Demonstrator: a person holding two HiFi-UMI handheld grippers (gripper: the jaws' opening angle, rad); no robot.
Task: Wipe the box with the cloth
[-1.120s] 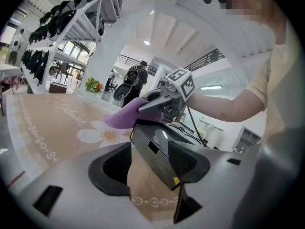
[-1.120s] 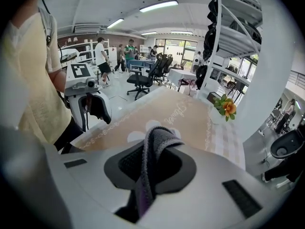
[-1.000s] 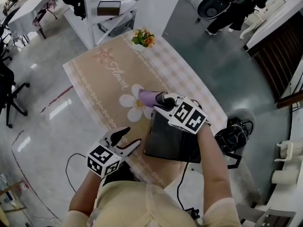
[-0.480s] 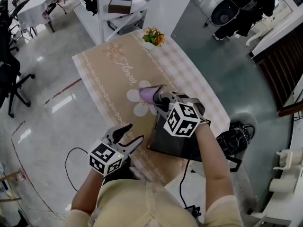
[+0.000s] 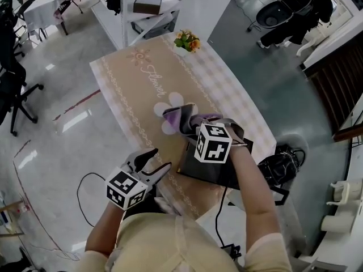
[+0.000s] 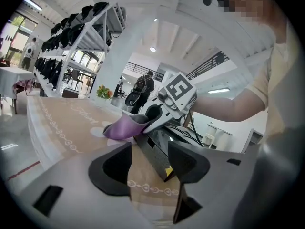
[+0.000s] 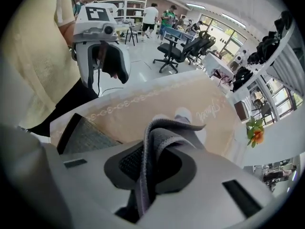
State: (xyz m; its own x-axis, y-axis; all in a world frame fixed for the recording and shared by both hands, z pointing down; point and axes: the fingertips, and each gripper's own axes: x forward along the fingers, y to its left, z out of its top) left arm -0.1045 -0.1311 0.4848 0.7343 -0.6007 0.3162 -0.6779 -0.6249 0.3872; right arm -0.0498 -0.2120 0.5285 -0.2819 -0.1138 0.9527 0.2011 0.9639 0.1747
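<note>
1. Purple-grey cloth (image 7: 164, 137) is clamped between the fingers (image 7: 125, 165) of the right gripper (image 5: 190, 123). They are closed tight on a fold, and a loose bunch sticks out ahead of them.
2. The fingers (image 6: 112, 168) of the left gripper (image 5: 159, 159) stand well apart and hold nothing. Only the patterned covering and a corner of the box show through the gap.
3. The black box (image 5: 198, 166) lies flat at the near end of the surface (image 5: 130, 89), close to the person. The right gripper hangs over its far end, with the cloth bunch out just past that edge. In the left gripper view the cloth looks clear of the lid, not pressed to it.
4. The left gripper hangs near the box's near-left corner, apart from it.
5. A pot of flowers (image 5: 187, 41) stands at the far end of the surface, well apart from all this.
6. Judged from this, the step in hand is bringing the cloth onto the box for a wiping stroke; no contact shows yet.
7. The next move calls for lowering the bunch flat onto the lid and drawing it across with the grip kept firm. The box sits near the surface's edge and may slide under the drag, so the open left fingers could steady its corner.
</note>
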